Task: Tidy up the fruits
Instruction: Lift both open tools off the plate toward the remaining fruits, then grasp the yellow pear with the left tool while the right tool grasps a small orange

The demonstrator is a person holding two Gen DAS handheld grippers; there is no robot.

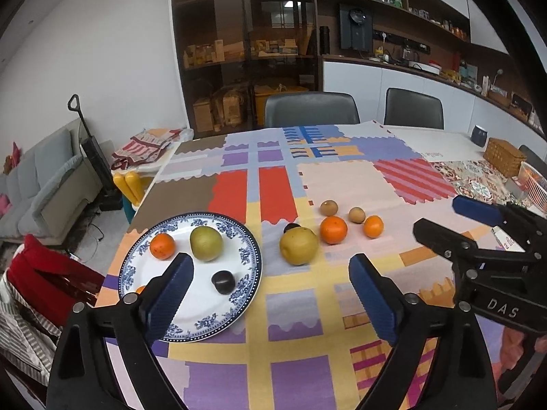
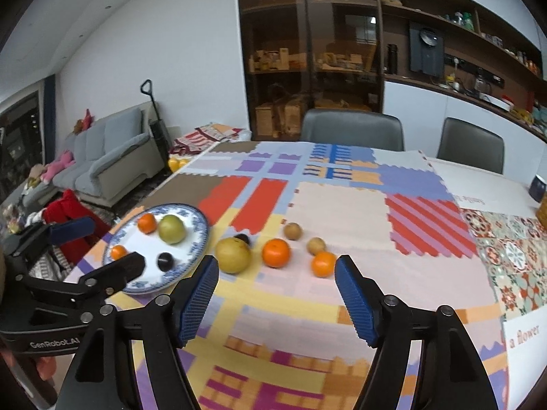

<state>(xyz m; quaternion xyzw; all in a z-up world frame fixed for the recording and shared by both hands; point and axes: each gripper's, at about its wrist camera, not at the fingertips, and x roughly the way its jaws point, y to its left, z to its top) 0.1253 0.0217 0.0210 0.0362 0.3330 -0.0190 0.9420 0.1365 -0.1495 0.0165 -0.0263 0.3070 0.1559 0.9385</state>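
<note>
A blue-and-white plate [image 1: 251, 249] [image 2: 201, 235] sits at the table's left. It holds two oranges [image 1: 162, 246], a green pear [image 1: 206, 243] and a dark plum [image 1: 222, 282]. To its right on the cloth lie a yellow pear [image 1: 298, 246] [image 2: 233, 255], a dark plum [image 1: 291, 228] behind it, two oranges [image 1: 333, 229] [image 1: 373, 226] and two brown kiwis [image 1: 329, 207] [image 1: 356, 214]. My left gripper [image 1: 270, 273] is open and empty above the plate's right edge. My right gripper [image 2: 277, 275] is open and empty, just before the loose fruits.
The table carries a patchwork cloth [image 1: 342, 177]. A wicker box [image 1: 504, 155], a dark cup [image 1: 478, 135] and a white basket [image 1: 535, 184] stand at the far right. Two grey chairs [image 1: 311, 109] are behind the table. A sofa [image 2: 102, 157] is on the left.
</note>
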